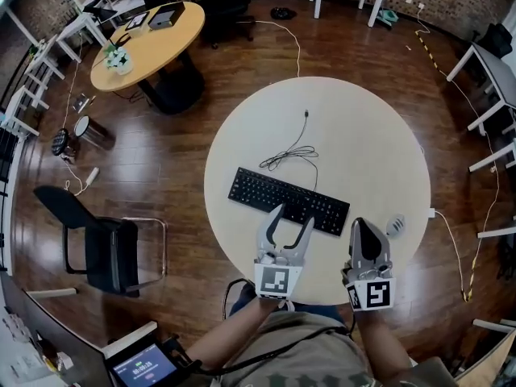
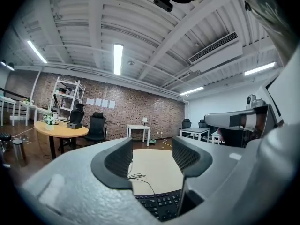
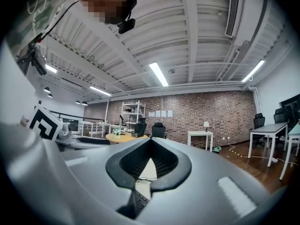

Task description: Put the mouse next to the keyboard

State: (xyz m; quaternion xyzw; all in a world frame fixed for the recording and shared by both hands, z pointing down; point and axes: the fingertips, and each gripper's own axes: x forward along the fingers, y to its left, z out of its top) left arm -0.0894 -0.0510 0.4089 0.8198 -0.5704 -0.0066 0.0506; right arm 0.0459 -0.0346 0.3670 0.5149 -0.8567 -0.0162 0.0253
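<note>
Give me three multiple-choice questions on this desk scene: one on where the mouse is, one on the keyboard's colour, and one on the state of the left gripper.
1. Where does the mouse lie relative to the keyboard?
A. On top of it
B. On the table, to the keyboard's right and apart from it
C. On the floor beneath it

2. What colour is the keyboard?
A. White
B. Red
C. Black

3. How do the jaws of the left gripper stand?
A. Apart, with nothing between them
B. Shut on the mouse
C. Shut on the keyboard

Answers:
1 B: the head view shows bare tabletop between the mouse and the keyboard's right end.
2 C: its keys and frame are dark against the pale table.
3 A: the left gripper view shows only table and keyboard through the gap.
</note>
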